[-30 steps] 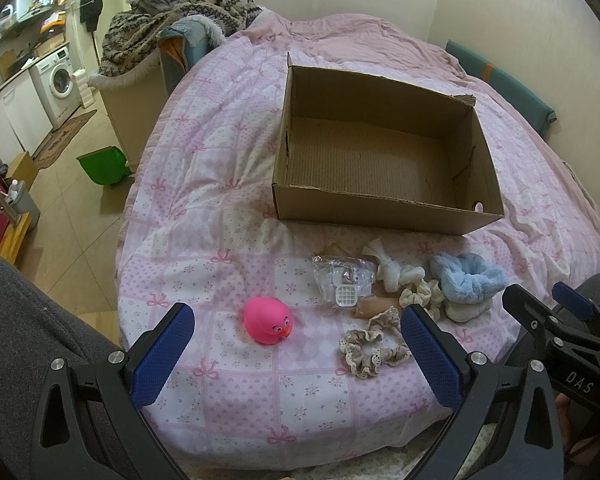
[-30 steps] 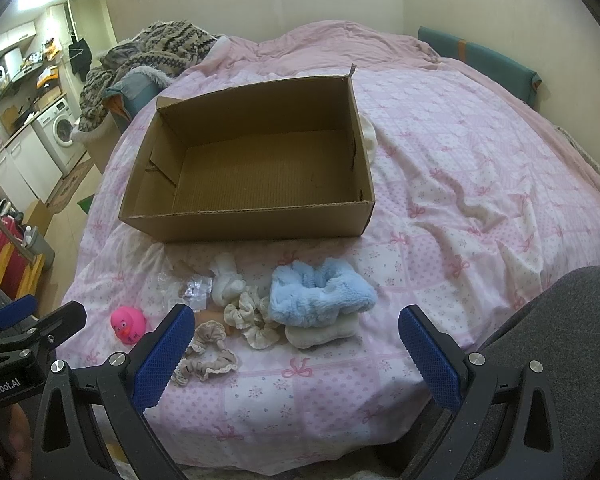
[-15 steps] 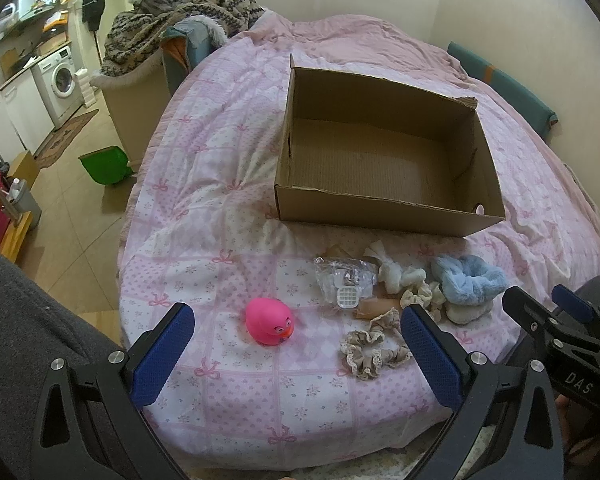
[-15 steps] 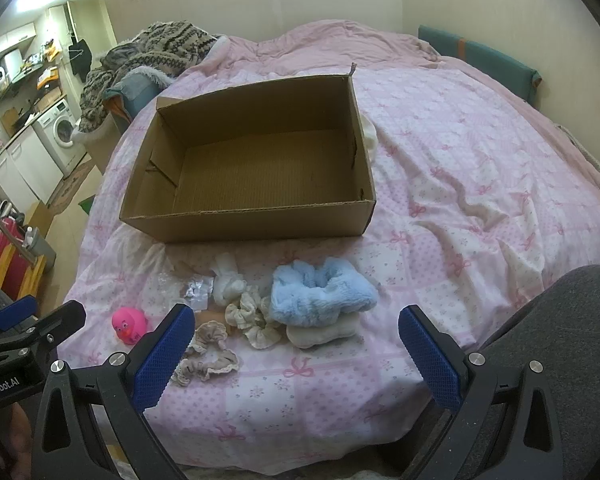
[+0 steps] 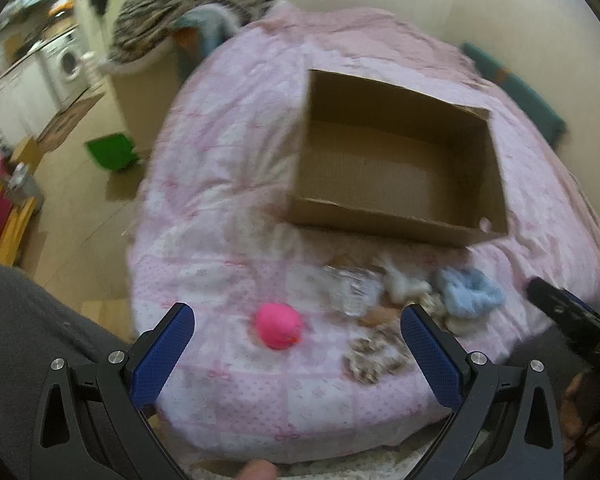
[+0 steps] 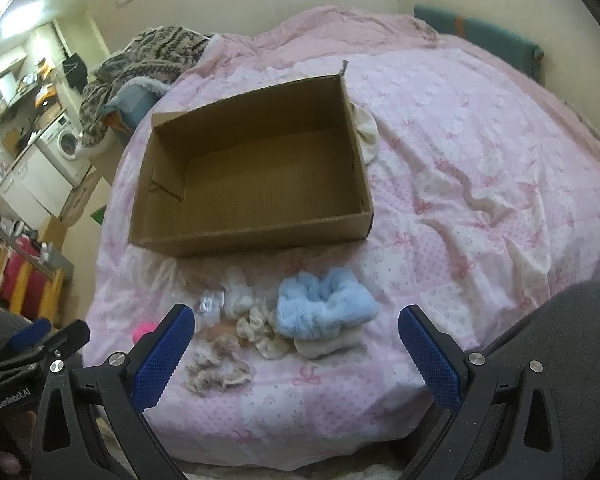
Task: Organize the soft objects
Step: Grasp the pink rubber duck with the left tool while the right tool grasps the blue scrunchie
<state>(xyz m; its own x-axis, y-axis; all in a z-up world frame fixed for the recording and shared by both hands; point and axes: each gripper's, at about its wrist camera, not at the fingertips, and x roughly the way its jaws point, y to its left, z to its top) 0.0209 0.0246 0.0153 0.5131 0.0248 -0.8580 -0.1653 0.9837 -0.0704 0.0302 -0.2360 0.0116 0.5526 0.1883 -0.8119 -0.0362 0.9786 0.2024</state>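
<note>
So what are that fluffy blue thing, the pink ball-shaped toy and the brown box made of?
The fluffy light-blue scrunchie looks like plush fleece: a matte, fuzzy pile. The round bright-pink toy seems to be rubber or soft plastic, smooth and evenly coloured, though blurred here. The open brown box is plain matte cardboard, with a ribbed floor.

Left gripper (image 5: 296,354): black frame, silver screws, blue textured pads (image 5: 162,354). Right gripper (image 6: 296,354) identical. Grey trousers.

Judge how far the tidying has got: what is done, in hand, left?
Done: nothing; the cardboard box is empty. In hand: nothing; left gripper and right gripper are open. Left: blue scrunchie, pink duck and the other soft pieces lie on the bed.
</note>
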